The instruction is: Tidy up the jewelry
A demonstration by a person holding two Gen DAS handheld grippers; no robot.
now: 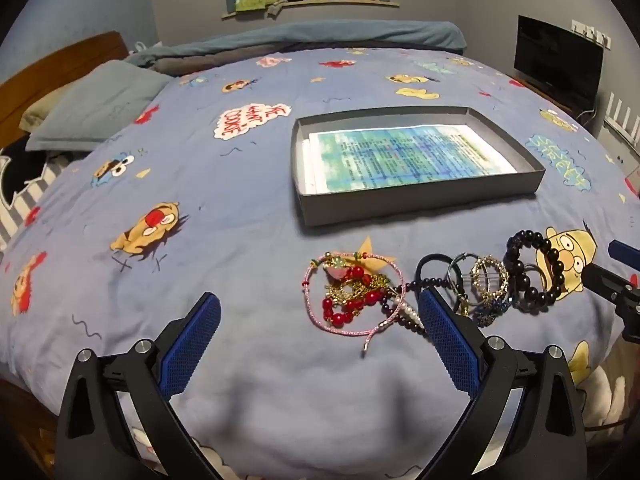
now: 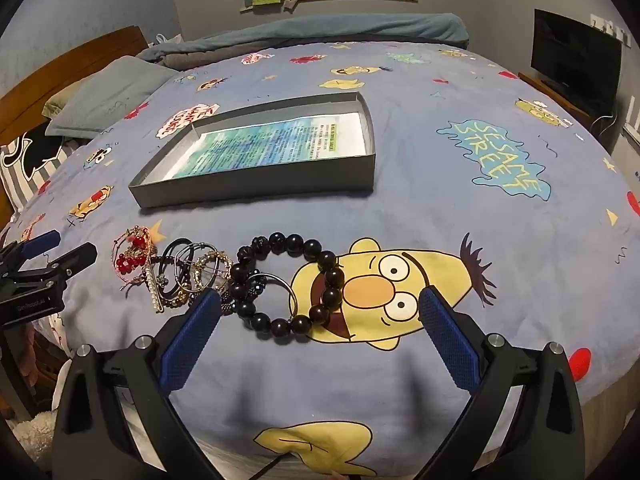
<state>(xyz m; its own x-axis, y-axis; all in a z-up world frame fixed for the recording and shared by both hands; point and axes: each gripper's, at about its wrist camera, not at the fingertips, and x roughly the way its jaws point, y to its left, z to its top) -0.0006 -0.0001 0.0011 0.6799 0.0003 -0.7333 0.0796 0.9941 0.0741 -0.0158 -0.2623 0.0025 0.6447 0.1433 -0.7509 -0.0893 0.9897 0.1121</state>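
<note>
A row of jewelry lies on the blue cartoon bedspread. At its left end is a tangle of pink cord and red beads (image 1: 348, 300) (image 2: 134, 258). Dark, silver and gold bangles (image 1: 480, 280) (image 2: 196, 272) lie in the middle, and a large black bead bracelet (image 1: 532, 272) (image 2: 288, 284) lies at the right. Beyond them sits a shallow grey box (image 1: 420, 200) (image 2: 256, 186) lined with printed paper. My left gripper (image 1: 320, 344) is open, just short of the red tangle. My right gripper (image 2: 320, 344) is open, the black bracelet lying ahead between its fingertips, untouched.
A grey pillow (image 1: 96, 108) and wooden headboard (image 1: 60, 64) stand at the left. A folded blanket (image 1: 320, 36) lies along the far side. At the right stands a dark TV (image 1: 556, 60). The bed edge drops away near my fingers.
</note>
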